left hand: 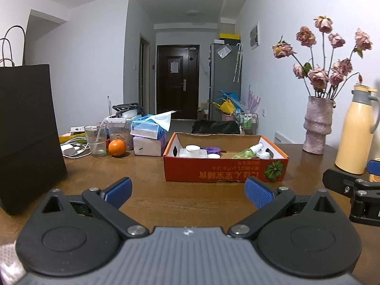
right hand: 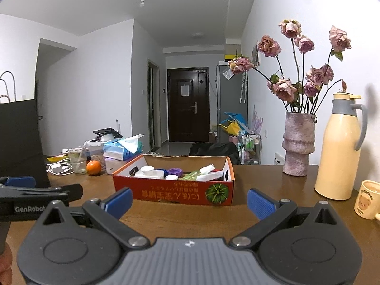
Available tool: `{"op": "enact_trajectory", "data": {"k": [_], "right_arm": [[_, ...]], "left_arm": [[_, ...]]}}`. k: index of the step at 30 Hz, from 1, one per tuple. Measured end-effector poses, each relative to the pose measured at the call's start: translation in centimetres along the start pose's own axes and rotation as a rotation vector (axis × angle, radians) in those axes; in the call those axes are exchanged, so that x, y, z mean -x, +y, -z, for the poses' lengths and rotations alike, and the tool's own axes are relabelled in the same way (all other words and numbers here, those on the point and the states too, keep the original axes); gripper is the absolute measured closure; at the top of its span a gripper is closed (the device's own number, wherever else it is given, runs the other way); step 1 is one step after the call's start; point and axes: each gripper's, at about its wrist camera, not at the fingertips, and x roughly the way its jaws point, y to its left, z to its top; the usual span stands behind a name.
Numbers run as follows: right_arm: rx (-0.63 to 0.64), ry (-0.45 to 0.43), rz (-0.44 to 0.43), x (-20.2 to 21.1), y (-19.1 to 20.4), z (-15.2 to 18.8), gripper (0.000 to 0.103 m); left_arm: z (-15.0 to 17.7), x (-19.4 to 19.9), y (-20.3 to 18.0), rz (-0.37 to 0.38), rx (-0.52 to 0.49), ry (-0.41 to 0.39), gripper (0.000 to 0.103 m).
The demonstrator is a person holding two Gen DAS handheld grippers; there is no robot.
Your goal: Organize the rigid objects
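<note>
Cardboard box (left hand: 225, 171), orange-red w/ pumpkin print, sits mid-frame on wooden table (left hand: 147, 166) in both views, holding white jar (left hand: 192, 148), purple lid (left hand: 212, 149), green spray bottle (left hand: 249, 151) & other small items. Left gripper (left hand: 187, 191) low center of left view, jaws wide apart, nothing between. Right gripper (right hand: 188, 201) same: spread, empty, box just past its tips. Orange (left hand: 117, 148) left of box; pink vase (right hand: 298, 144), cream thermos (right hand: 339, 147), bear mug (right hand: 367, 199) at right. Black bag (left hand: 26, 133) far left.
</note>
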Motion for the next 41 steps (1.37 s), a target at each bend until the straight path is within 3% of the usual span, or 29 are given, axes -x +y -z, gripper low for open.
{"op": "enact_trajectory", "data": {"k": [18,41], "right_arm": [[0.032,0.005,-0.012,5.4,1.1,2.1,0.0],[0.04,0.025,-0.013,5.4,1.4,2.4,0.0]], "left_arm": [[2.1,4.5,0.3,0.02,-0.004,-0.008,0.0],[2.7,4.5,0.7,0.031,0.003,0.005,0.0]]}}
